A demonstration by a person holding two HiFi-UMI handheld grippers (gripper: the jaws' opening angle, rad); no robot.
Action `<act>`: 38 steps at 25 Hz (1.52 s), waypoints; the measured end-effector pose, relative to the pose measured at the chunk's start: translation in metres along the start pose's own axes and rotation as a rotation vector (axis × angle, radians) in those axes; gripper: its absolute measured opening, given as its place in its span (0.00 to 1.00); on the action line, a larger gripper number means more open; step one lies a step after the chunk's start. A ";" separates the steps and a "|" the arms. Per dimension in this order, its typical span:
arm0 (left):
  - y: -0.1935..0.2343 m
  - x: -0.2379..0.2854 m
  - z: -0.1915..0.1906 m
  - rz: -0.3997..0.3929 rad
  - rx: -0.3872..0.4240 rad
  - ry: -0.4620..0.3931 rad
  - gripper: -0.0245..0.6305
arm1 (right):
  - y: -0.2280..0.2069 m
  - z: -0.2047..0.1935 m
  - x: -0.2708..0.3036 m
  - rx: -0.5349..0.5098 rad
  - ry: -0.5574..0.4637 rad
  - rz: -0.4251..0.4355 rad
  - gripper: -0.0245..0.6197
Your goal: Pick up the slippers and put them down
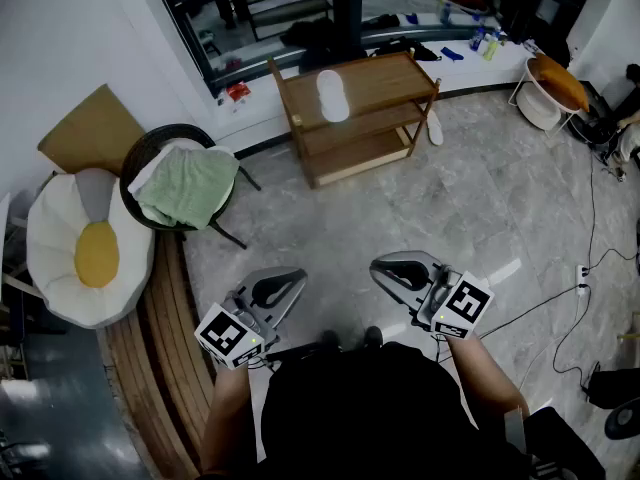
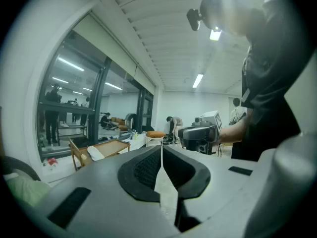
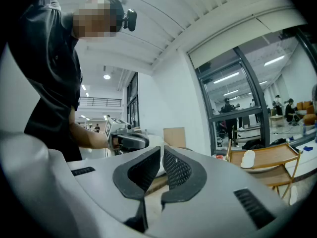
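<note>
Head view shows both tools held close in front of the person, low in the frame and well short of anything to pick up. The left gripper [image 1: 290, 280] has its jaws pressed together with nothing between them, which the left gripper view [image 2: 161, 150] confirms: the dark pads meet along one line. The right gripper [image 1: 385, 266] is closed too, its pads meeting at the tips with nothing between them [image 3: 162, 155]. Bare stone floor [image 1: 470, 208] lies beyond them.

On the left, further out, stands a round basket chair [image 1: 150, 148] with a green cloth [image 1: 190, 188] in it. At the far side is a low wooden shelf [image 1: 385, 78], and one white slipper [image 1: 333, 95] lies on its top board. A second slipper [image 1: 434, 128] rests on the floor just beside the shelf's right end.

The task looks barely begun; this reads as the approach, with both slippers untouched. The next move would call for walking up to the shelf and opening a gripper's jaws before closing them on a slipper.
</note>
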State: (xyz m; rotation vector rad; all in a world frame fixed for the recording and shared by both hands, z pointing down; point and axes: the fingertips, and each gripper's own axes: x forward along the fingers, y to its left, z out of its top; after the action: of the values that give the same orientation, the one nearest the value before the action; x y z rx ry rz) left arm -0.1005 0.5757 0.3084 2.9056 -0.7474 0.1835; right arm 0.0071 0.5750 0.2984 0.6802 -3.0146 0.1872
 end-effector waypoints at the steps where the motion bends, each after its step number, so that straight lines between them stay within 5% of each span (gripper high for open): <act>1: -0.003 0.004 0.002 -0.008 0.004 -0.007 0.07 | -0.003 0.001 -0.003 -0.006 -0.001 0.008 0.09; 14: -0.038 0.040 0.003 -0.075 -0.020 0.006 0.07 | -0.003 -0.019 -0.040 0.043 0.012 0.075 0.09; 25: -0.037 0.058 0.007 -0.011 -0.044 0.026 0.07 | -0.022 -0.015 -0.063 0.087 -0.048 0.163 0.10; 29: -0.024 0.060 0.007 0.040 -0.052 0.049 0.07 | -0.036 -0.020 -0.069 0.135 -0.064 0.173 0.10; 38: 0.028 0.078 -0.003 0.009 -0.090 0.056 0.07 | -0.094 -0.024 -0.032 0.165 -0.038 0.120 0.10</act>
State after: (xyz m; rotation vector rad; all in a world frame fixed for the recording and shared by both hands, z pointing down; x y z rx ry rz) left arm -0.0471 0.5150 0.3256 2.8006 -0.7404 0.2254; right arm 0.0767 0.5073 0.3305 0.5181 -3.1036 0.4375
